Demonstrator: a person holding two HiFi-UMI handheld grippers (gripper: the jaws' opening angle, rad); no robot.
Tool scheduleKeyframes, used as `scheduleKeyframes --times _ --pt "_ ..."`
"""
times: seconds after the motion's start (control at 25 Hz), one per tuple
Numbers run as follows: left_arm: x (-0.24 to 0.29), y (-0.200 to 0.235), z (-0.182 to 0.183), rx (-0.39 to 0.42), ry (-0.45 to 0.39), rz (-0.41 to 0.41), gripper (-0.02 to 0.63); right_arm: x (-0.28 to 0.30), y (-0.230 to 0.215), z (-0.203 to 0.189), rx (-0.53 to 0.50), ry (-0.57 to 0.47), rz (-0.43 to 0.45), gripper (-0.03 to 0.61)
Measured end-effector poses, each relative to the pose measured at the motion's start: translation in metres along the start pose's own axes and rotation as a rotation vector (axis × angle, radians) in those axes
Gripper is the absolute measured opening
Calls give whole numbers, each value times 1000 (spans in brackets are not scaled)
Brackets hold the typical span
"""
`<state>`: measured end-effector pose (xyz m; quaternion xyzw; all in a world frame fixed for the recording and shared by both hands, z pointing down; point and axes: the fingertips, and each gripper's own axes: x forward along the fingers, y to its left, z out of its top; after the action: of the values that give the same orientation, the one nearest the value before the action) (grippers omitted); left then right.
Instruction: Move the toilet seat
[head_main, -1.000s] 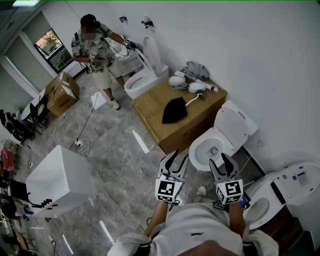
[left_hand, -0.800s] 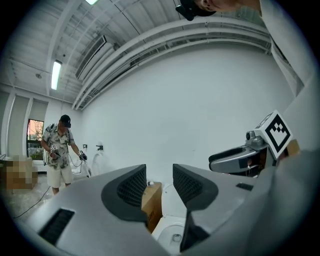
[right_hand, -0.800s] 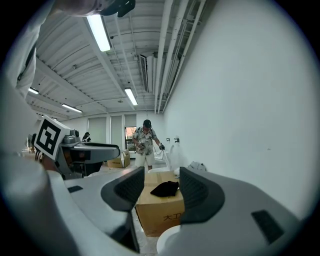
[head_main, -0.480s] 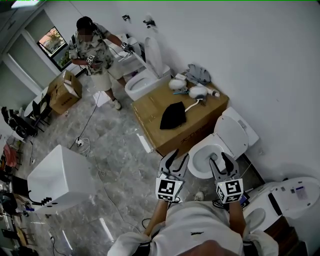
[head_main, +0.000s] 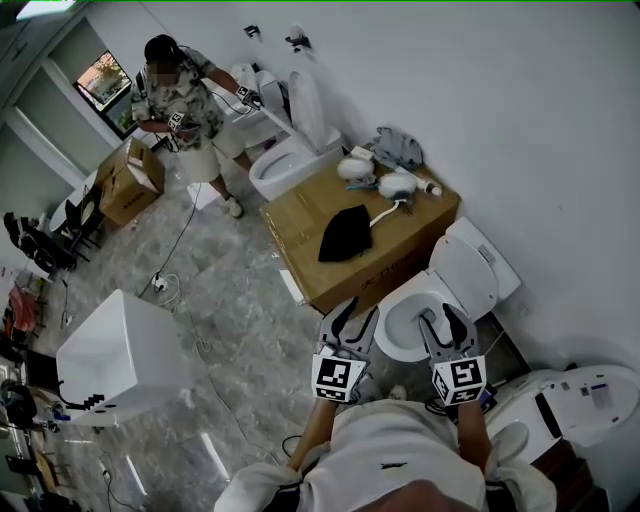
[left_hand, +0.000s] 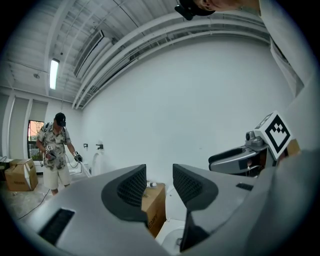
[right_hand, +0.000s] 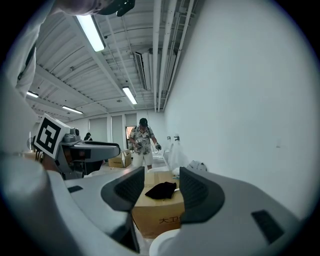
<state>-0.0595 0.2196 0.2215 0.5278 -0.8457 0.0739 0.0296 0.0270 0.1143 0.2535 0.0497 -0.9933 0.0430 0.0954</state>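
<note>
A white toilet (head_main: 408, 325) stands against the wall, its lid (head_main: 468, 268) raised and its seat ring down on the bowl. Both grippers are held level just in front of it. My left gripper (head_main: 353, 315) is left of the bowl, over the floor, its jaws nearly together and empty; in the left gripper view (left_hand: 160, 182) the bowl's rim (left_hand: 170, 239) shows below them. My right gripper (head_main: 440, 318) reaches over the bowl's near rim, jaws slightly apart with nothing between them (right_hand: 162, 187). Neither gripper touches the seat.
A large cardboard box (head_main: 300, 215) with a black cloth (head_main: 345, 232) and white items on top stands left of the toilet. A second toilet (head_main: 565, 400) is at the right. Another person (head_main: 180, 100) works at a far toilet (head_main: 285, 160). A white cabinet (head_main: 120, 360) and cables lie on the floor.
Both grippers have come forward towards the toilet; the right one now reaches over the bowl's near rim. Their jaws have not changed.
</note>
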Motion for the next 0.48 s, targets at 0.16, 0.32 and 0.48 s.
scheduleKeyframes --times 0.16,0.32,0.48 --pt "14 8 -3 -2 2 -12 176 14 -5 1 0 2 -8 236" --pt "36 19 -1 3 -9 -48 176 30 -15 5 -3 2 -42 236" --pt "68 33 -4 9 -16 -108 176 51 -27 6 0 3 -102 236"
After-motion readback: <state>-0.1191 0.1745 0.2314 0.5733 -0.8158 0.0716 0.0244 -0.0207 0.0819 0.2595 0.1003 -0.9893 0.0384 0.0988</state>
